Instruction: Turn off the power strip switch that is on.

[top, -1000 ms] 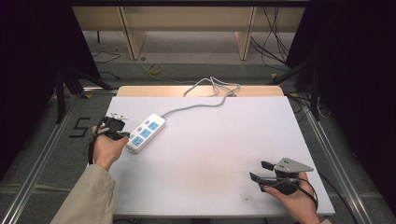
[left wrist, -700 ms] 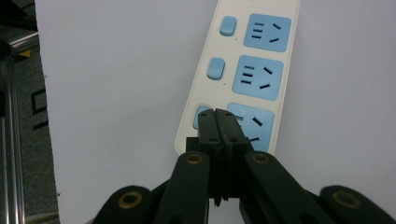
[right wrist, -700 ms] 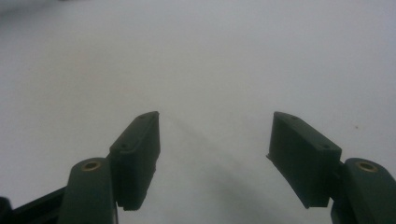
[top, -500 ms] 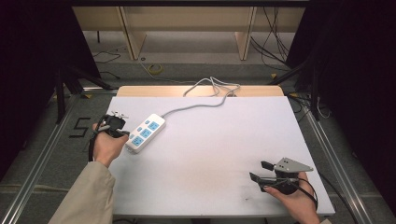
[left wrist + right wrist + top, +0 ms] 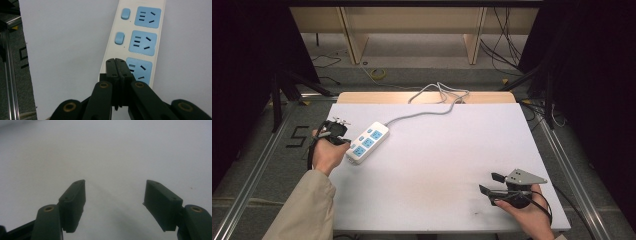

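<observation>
The white power strip [image 5: 368,142] lies diagonally near the left edge of the white table [image 5: 447,165], its cord running off the far edge. The left gripper [image 5: 116,65] has its jaws pressed together right over the strip's near end. The right gripper [image 5: 113,200], well away from the strip, hangs spread wide over bare tabletop.

white table [image 5: 437,165], grey floor [image 5: 257,170], cables [image 5: 507,45]
</observation>
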Motion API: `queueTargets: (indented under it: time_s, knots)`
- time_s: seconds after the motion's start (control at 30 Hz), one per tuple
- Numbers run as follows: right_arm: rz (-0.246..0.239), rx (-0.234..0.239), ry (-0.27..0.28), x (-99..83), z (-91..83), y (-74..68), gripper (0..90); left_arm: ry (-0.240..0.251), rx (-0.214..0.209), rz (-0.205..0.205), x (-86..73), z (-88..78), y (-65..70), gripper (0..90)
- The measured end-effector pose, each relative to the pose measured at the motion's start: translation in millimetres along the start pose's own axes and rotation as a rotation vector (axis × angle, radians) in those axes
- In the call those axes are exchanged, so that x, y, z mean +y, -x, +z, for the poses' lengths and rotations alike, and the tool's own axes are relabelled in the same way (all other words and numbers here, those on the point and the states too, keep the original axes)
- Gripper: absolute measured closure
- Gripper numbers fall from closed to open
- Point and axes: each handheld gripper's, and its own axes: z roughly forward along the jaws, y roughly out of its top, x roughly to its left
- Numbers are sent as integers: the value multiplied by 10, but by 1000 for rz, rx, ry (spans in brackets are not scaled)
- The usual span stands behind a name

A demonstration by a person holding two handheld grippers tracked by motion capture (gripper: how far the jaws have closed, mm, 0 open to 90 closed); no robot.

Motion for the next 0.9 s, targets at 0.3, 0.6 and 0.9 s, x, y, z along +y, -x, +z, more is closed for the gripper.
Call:
queueTargets:
  time_s: [0.3,0.6,0.9]
  knots:
    - [-1,0,-1,2,2,0,345,-18,-2,3,12,43,-23,897]
    - [-2,1,-1,1,4,0,345,-26,0,17,42,66,-44,897]
    - [-1,2,-2,2,6,0,345,-32,1,32,68,117,-54,897]
